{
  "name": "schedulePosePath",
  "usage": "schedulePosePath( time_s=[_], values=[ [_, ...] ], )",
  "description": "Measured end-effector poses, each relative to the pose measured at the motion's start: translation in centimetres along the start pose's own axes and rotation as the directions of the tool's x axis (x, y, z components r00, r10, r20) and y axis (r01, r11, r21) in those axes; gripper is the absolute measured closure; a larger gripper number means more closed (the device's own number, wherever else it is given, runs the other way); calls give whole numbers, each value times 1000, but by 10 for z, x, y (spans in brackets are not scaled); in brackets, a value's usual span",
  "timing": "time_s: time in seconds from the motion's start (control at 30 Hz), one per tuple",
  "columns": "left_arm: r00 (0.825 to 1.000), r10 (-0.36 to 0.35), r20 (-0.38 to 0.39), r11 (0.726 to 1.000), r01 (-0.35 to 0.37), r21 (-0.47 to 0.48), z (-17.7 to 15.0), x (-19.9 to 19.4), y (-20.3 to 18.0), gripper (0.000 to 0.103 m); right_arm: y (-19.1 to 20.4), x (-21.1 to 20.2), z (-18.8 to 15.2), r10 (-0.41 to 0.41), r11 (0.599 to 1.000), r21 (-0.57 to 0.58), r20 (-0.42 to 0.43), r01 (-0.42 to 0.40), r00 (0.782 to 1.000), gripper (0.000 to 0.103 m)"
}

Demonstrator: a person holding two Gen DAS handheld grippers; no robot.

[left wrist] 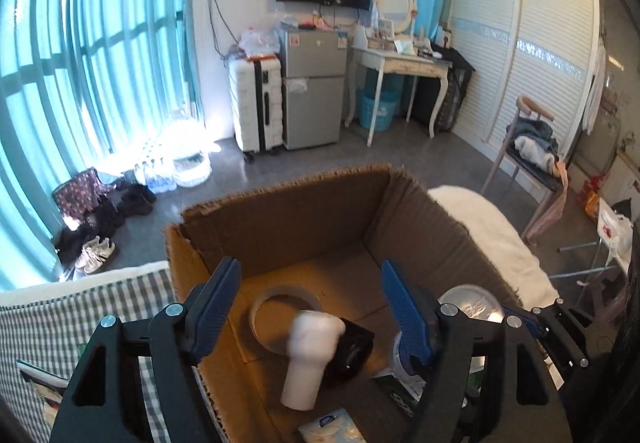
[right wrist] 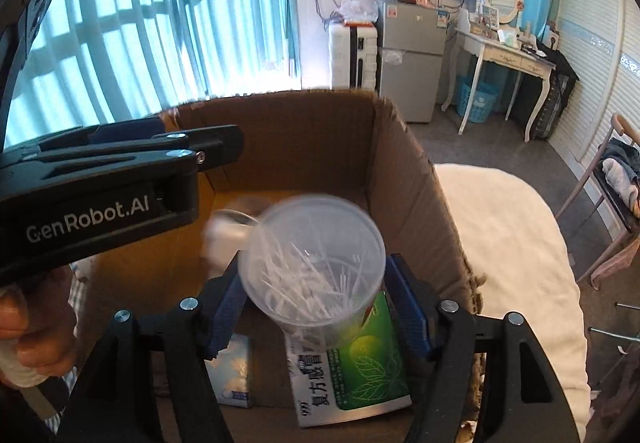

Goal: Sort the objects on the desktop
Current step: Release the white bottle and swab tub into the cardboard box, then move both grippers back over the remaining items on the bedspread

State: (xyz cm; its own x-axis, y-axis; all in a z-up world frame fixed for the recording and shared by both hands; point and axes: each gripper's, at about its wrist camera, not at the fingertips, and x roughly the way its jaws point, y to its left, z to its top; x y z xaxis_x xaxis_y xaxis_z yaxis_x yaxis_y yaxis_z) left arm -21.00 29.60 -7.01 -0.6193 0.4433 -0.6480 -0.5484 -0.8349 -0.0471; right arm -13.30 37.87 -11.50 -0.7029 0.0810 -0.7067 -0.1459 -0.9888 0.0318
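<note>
Left gripper (left wrist: pixel 310 307): I see its jaws wide, nothing pressed; a blurred white-and-black object (left wrist: pixel 316 355) lies between and below them in the box.
Right gripper (right wrist: pixel 314 307): I see the clear tub of cotton swabs (right wrist: pixel 314 261) between the blue pads; contact I cannot tell.
Box floor: green medicine carton (right wrist: pixel 360 375), tissue pack (right wrist: pixel 234 375), tape roll (left wrist: pixel 280 307).
Cardboard box (left wrist: pixel 280 203): on the bed (right wrist: pixel 500 227).

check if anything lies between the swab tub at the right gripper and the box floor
Yes: a green medicine box lies flat on the cardboard box floor, right under the swab tub between the right gripper fingers; a tissue pack lies left of it.
</note>
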Motion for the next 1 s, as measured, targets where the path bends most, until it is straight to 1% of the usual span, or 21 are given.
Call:
schedulePosePath(
  time_s=[0.07,0.13,0.2,0.27,0.37,0.47,0.53,0.6,0.67,0.73,0.8,0.93,1.0],
  values=[
    [1000,5,19,1000,-4,-16,3,-9,5,27,2,-7,3,-3,1000,6,20,3,1000,35],
    [999,15,34,1000,-14,-27,5,-19,11,27,5,-14,7,0,1000,12,42,0,999,32],
    [998,30,58,999,-28,-38,6,-33,17,19,9,-20,10,1,1000,17,61,-2,998,30],
    [995,47,83,998,-44,-40,6,-47,22,16,15,-27,12,3,1000,14,78,-4,997,29],
    [989,87,123,996,-83,-37,7,-68,33,16,24,-40,17,-1,1000,11,123,0,992,29],
    [979,131,156,991,-123,-58,6,-92,45,16,36,-54,21,3,1000,7,170,-4,985,29],
    [974,149,170,988,-138,-76,3,-108,56,13,46,-62,23,11,1000,-3,191,-11,982,29],
    [967,173,186,983,-160,-85,-1,-123,65,6,57,-70,26,27,1000,-13,204,-25,979,29],
    [958,202,203,978,-187,-91,-4,-139,74,5,65,-78,27,43,999,-24,215,-38,976,28],
    [951,227,211,972,-209,-105,-7,-155,83,4,77,-87,29,56,998,-38,229,-49,972,23],
    [942,249,225,967,-226,-121,-12,-170,91,0,90,-95,31,77,996,-54,237,-66,968,23],
    [917,309,251,949,-279,-149,-24,-200,108,0,110,-109,24,106,993,-83,251,-88,962,22],
    [906,341,252,937,-306,-167,-31,-212,116,0,121,-114,22,124,990,-95,259,-102,958,19]
  ],
)
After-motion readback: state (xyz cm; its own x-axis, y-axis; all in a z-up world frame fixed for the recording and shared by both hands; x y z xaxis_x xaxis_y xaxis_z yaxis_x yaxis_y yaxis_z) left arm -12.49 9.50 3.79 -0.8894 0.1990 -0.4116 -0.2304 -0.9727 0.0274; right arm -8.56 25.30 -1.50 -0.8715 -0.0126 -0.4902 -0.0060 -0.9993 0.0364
